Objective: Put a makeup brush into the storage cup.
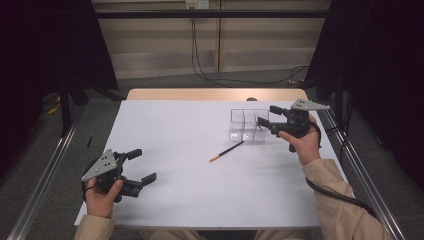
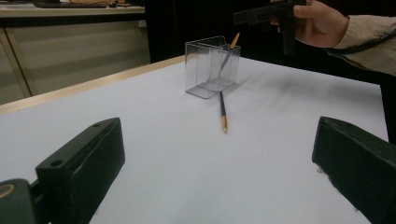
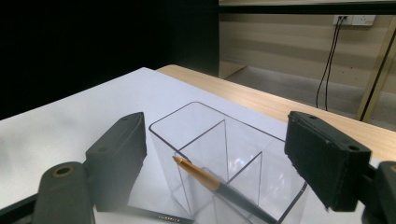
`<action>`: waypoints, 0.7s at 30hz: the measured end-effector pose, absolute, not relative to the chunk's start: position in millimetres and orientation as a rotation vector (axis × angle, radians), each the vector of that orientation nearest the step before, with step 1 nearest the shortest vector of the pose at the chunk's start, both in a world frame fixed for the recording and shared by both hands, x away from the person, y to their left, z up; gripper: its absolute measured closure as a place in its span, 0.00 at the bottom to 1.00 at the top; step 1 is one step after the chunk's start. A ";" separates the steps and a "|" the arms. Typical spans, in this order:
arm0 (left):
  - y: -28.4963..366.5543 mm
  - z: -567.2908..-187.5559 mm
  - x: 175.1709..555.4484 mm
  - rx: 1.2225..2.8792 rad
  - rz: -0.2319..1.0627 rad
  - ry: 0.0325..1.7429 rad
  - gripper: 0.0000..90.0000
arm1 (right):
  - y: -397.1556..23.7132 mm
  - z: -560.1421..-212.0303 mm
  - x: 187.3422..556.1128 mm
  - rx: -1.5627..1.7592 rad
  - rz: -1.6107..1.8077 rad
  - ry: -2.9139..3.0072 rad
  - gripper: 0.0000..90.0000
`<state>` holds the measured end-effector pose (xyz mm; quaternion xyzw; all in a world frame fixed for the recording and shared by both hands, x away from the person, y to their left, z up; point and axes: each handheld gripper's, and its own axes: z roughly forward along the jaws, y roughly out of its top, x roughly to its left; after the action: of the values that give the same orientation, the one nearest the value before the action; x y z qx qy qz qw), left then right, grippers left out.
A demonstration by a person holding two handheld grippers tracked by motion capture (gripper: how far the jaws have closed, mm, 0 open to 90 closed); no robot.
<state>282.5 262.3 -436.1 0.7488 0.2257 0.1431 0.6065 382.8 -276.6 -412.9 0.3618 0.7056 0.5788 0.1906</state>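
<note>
- Black, blocky jaws of the left gripper [image 1: 141, 165] are standing wide apart with nothing between them, hovering at the near left of the white table [image 1: 180, 150]; a grey three-cornered plate is riding on top of it.
- Lying flat on the matte white tabletop near the middle is a slim dark pencil [image 1: 226, 151] with an orange end, its far tip reaching almost to the organiser's base.
- Standing at the far right is a clear plastic organiser [image 1: 247, 126], box-shaped with rounded corners and thin glossy walls dividing it into compartments.
- Leaning inside one compartment is a second pencil [image 3: 219, 184], dark-bodied with an orange-gold end pointing up above the rim [image 2: 232, 44]; which compartment I cannot tell for sure.
- Hovering just above the organiser, the right gripper [image 1: 267, 116] is holding nothing: its jaws are standing wide on either side of the leaning pencil's tip without touching it.
- Bordering the table's far edge is a pale wooden strip [image 1: 215, 94], smooth and light-grained.
</note>
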 end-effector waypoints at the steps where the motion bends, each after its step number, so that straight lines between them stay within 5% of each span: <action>1: 262.5 -436.1 282.5 1.731 0.331 0.522 0.03 | -276.7 -413.0 381.9 1.014 1.626 1.984 0.22; 21: 263.1 -437.7 280.4 1.734 0.337 0.534 0.03 | -281.1 -416.3 359.1 0.999 1.654 1.994 0.13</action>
<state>280.4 263.1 -437.7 0.7492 0.2306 0.1457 0.6035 359.1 -281.1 -416.3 0.3537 0.7062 0.5859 0.1817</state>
